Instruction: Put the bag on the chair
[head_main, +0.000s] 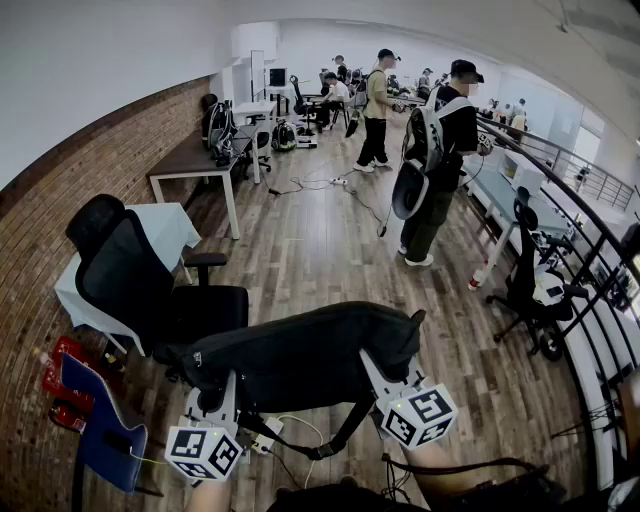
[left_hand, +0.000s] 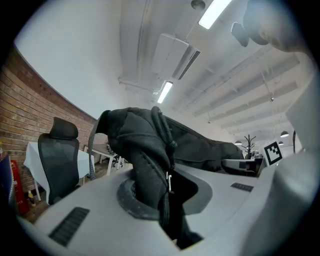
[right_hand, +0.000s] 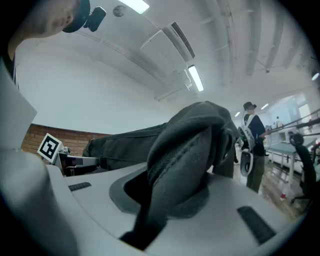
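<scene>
A long black bag (head_main: 300, 355) hangs level in the air between my two grippers, its strap dangling beneath. My left gripper (head_main: 222, 385) is shut on the bag's left end; in the left gripper view black fabric (left_hand: 150, 170) fills the jaws. My right gripper (head_main: 378, 375) is shut on the right end, a thick fold of the bag (right_hand: 185, 160) pinched between its jaws. The black mesh office chair (head_main: 150, 290) stands just left of and beyond the bag, its seat (head_main: 205, 305) bare and below the bag's left end.
A white-clothed table (head_main: 170, 230) stands behind the chair by the brick wall. A blue board (head_main: 100, 420) and red items (head_main: 60, 385) lie at lower left. A person with a backpack (head_main: 435, 160) stands ahead; another chair (head_main: 535, 290) is at right. Cables cross the wood floor.
</scene>
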